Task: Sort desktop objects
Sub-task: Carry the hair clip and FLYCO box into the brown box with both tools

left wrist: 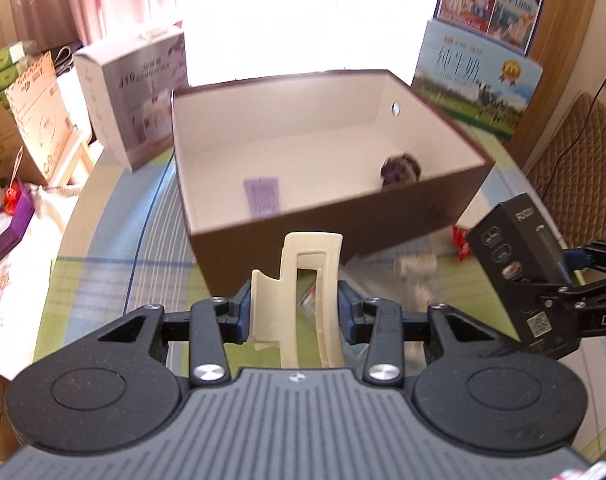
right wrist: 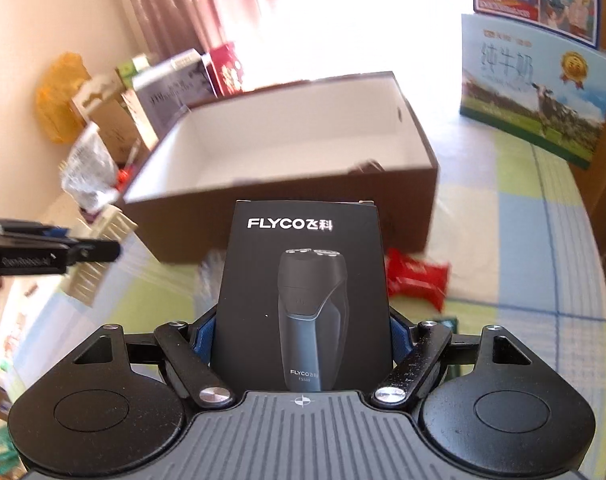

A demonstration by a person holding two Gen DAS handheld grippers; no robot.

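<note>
My left gripper (left wrist: 295,314) is shut on a cream hair claw clip (left wrist: 303,296), held above the table just in front of the brown box (left wrist: 335,216). The box is open with a white inside; a purple card (left wrist: 262,197) and a dark fuzzy object (left wrist: 401,169) lie in it. My right gripper (right wrist: 301,338) is shut on a black FLYCO shaver box (right wrist: 303,292), also just short of the brown box (right wrist: 271,216). In the left wrist view the shaver box (left wrist: 519,264) and right gripper show at the right. The left gripper (right wrist: 43,254) appears at the left of the right wrist view.
A red packet (right wrist: 417,280) lies on the checked tablecloth (right wrist: 543,240) by the box's near corner. A milk carton box (right wrist: 539,92) stands at the back right, a white and purple carton (left wrist: 131,96) at the back left. Cartons and bags crowd the left side.
</note>
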